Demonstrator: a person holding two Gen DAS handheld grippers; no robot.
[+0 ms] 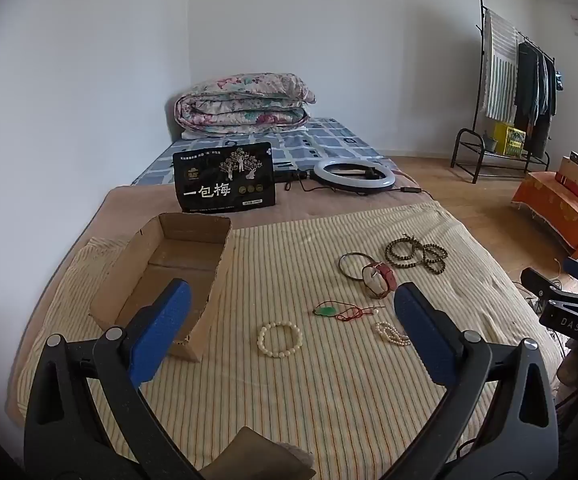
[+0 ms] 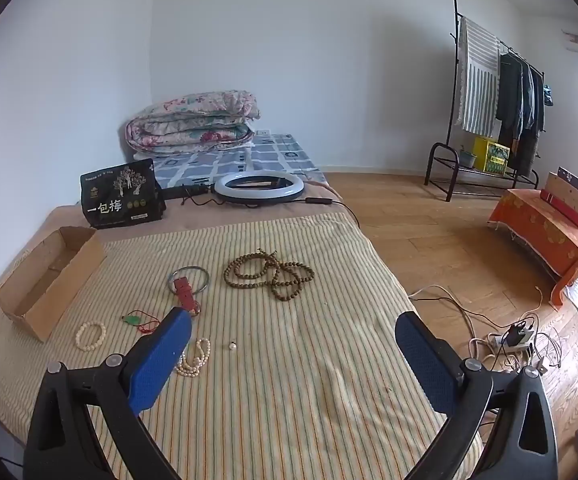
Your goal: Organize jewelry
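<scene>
Jewelry lies on a striped cloth on the bed: a white bead bracelet (image 1: 279, 339) (image 2: 90, 335), a green pendant on red cord (image 1: 326, 311) (image 2: 133, 319), a pearl strand (image 1: 391, 333) (image 2: 193, 360), a red-strap watch (image 1: 378, 278) (image 2: 185, 294), a metal bangle (image 1: 354, 265) (image 2: 189, 280), a brown bead necklace (image 1: 417, 254) (image 2: 271, 274) and a small loose bead (image 2: 232, 346). An open cardboard box (image 1: 171, 276) (image 2: 49, 276) stands at the left. My left gripper (image 1: 291, 304) is open and empty above the bracelet. My right gripper (image 2: 293, 336) is open and empty.
A black snack bag (image 1: 225, 178) (image 2: 123, 196) and a ring light (image 1: 354, 174) (image 2: 259, 186) lie behind the cloth, with a folded quilt (image 1: 245, 104) farther back. To the right are wooden floor, cables and a power strip (image 2: 517, 338), an orange-covered bench (image 2: 549, 240) and a clothes rack (image 2: 497, 92).
</scene>
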